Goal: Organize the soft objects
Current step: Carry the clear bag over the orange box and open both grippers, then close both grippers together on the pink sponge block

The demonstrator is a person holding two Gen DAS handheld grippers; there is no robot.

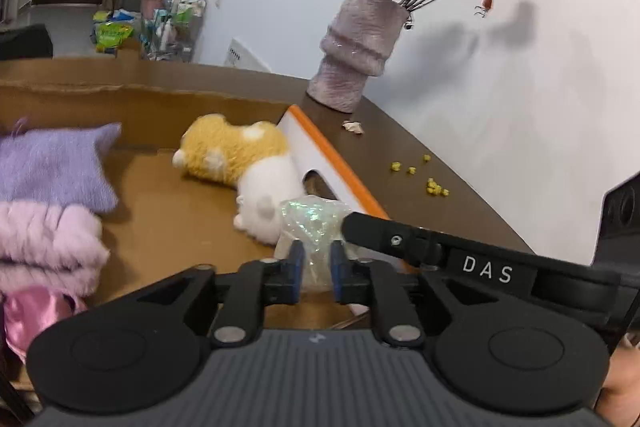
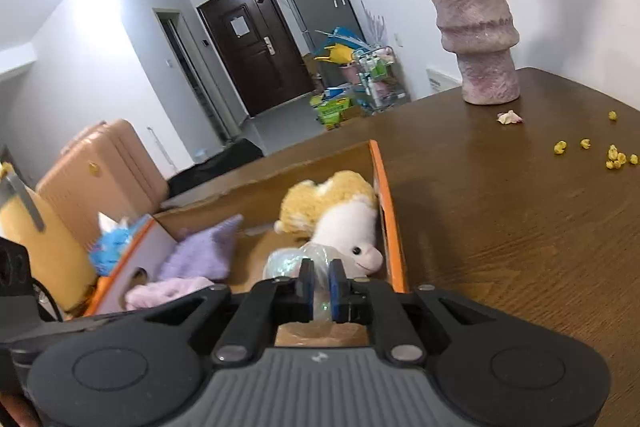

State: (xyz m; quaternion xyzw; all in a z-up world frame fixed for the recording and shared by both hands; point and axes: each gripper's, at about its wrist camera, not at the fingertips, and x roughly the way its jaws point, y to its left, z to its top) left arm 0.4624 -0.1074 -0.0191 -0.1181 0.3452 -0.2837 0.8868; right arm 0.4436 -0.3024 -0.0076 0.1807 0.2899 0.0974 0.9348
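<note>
Both clamped on one crinkly iridescent bag (image 1: 310, 227): left gripper (image 1: 316, 267) pinching its near end, right gripper (image 2: 320, 283) squeezing it between blue pads. Held low over the cardboard box (image 1: 168, 211), probably for lowering in without letting the slippery film sag. Just beyond, at 12 o'clock, the yellow-and-white plush (image 2: 340, 215) tucked against the orange-edged wall; at 10 o'clock, the purple pillow (image 1: 56, 163) above the pink fluffy bundle (image 1: 44, 239), apparently already sorted.

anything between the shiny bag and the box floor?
Nothing visible. Both grippers pinch the shiny bag over bare cardboard in the box; the plush lies just beyond it.
</note>
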